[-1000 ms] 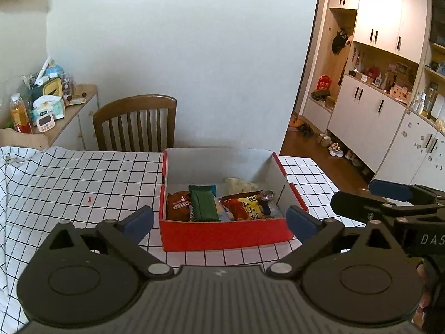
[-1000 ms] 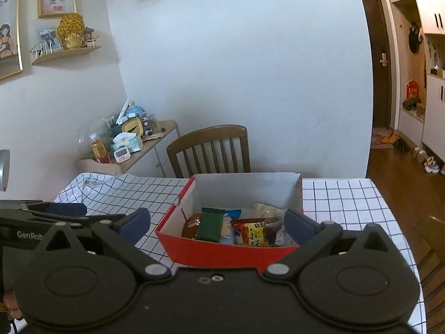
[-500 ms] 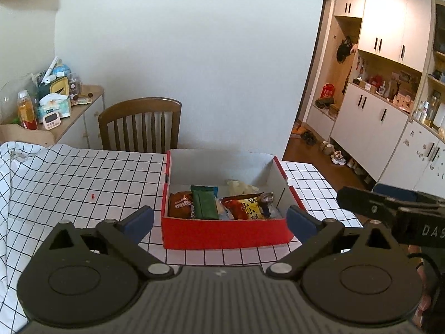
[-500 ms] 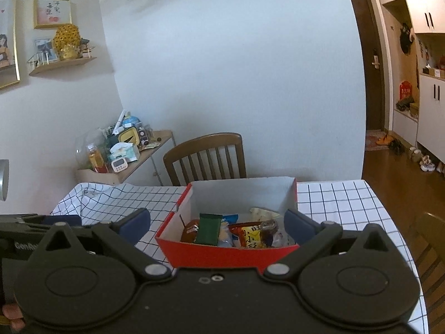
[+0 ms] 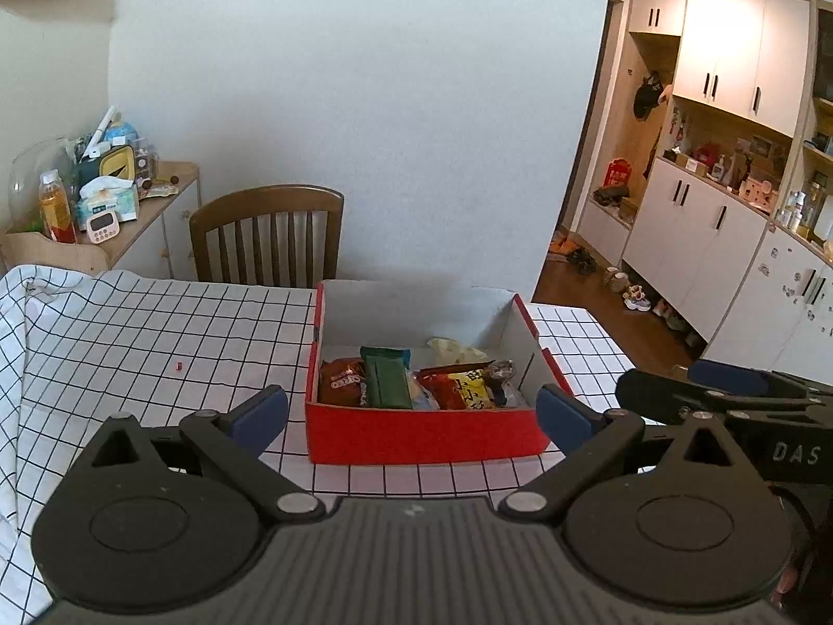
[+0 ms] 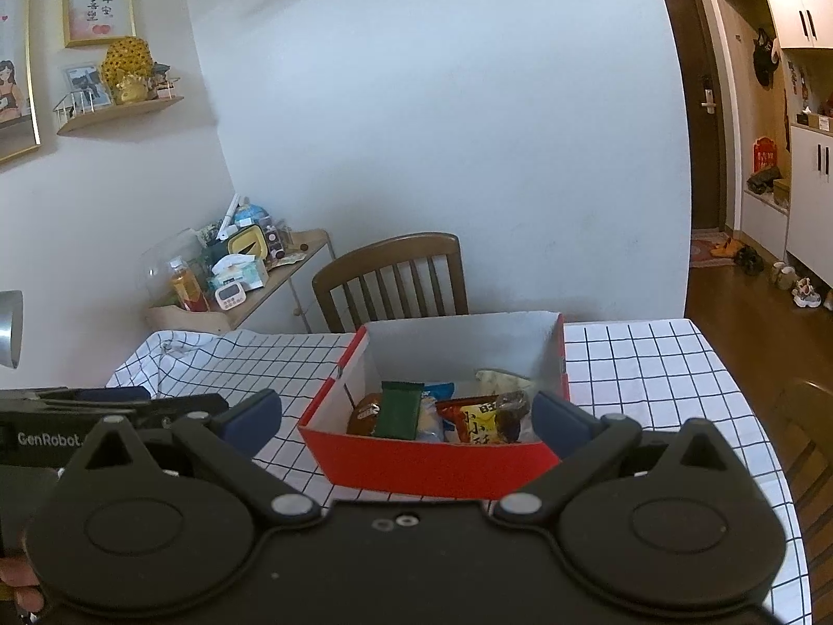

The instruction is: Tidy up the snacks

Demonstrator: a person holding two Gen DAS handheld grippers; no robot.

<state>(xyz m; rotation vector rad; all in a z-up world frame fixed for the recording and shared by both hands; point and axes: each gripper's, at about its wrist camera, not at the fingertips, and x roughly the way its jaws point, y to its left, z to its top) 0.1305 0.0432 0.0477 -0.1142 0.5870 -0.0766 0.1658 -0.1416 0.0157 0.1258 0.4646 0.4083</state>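
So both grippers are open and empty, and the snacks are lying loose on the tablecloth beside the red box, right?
Not quite. Both the left gripper and the right gripper are open and empty, but the snacks lie inside the red box, not on the tablecloth. Both wrist views show this.

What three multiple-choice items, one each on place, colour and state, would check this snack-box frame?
1. Where is the green packet?
A. on the cloth
B. inside the box
C. on the chair

2. What colour is the outside of the box?
A. red
B. blue
C. white

3. How are the two tools?
A. both shut on snacks
B. left tool open, right tool shut
C. both open and empty

Key: 1 B, it lies among the other snacks within the walls. 2 A, the front wall is red. 3 C, in each view the fingers stand wide apart with nothing between them.
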